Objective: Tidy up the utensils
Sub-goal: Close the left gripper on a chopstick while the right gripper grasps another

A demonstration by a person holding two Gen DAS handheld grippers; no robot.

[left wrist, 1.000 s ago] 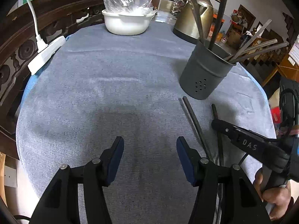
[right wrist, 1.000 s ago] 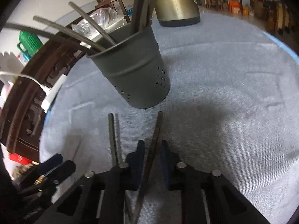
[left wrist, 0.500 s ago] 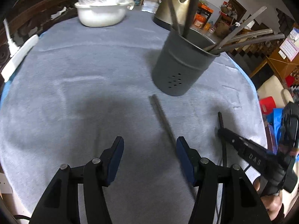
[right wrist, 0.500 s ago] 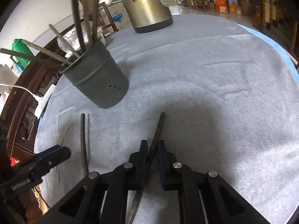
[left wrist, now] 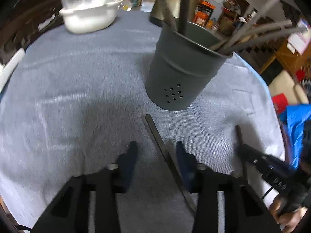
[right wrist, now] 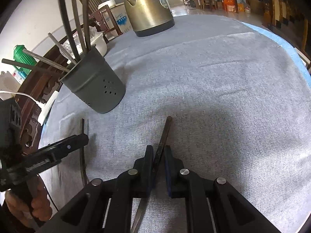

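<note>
The left hand-held gripper (left wrist: 156,152) is closing around a flat dark metal utensil (left wrist: 155,134) lying on the grey-clothed worktop (left wrist: 77,81), pads not yet touching. The right hand-held gripper (right wrist: 158,154) is gripping another dark utensil handle (right wrist: 165,132) near the dark grey perforated metal holder (right wrist: 97,89).

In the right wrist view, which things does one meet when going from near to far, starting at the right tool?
Right tool shut on a chopstick → grey utensil holder → white bowl → golden kettle.
</note>
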